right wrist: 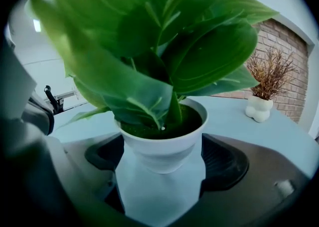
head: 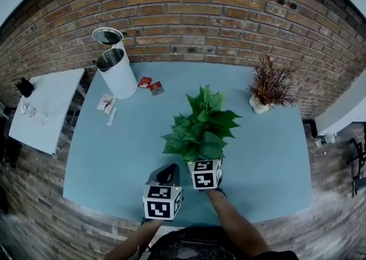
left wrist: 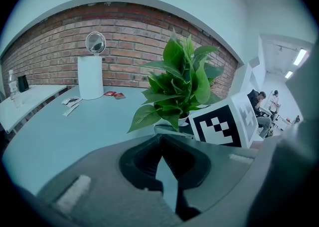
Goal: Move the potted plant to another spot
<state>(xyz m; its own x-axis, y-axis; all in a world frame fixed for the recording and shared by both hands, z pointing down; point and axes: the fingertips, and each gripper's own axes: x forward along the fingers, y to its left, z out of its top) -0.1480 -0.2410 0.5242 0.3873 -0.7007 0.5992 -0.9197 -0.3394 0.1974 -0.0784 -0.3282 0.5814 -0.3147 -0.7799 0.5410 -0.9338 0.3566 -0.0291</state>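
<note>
My right tongs (right wrist: pixel 162 153) stand wide apart around the white pot of the green leafy potted plant (right wrist: pixel 162 141), which sits near the front edge of the pale blue surface (head: pixel 274 156). The pads flank the pot without pressing it. My left tongs (left wrist: pixel 159 143) are together and empty, just beside it.

Farther back (well clear of the pot) I count one white cylindrical bin with its lid up (head: pixel 117 73), two small red packets (head: pixel 150 86) and one dried brown plant in a white vase (head: pixel 269 87). The white sachets (head: pixel 107 104) are too small to count. From the head view, leaves hide the pot.
</note>
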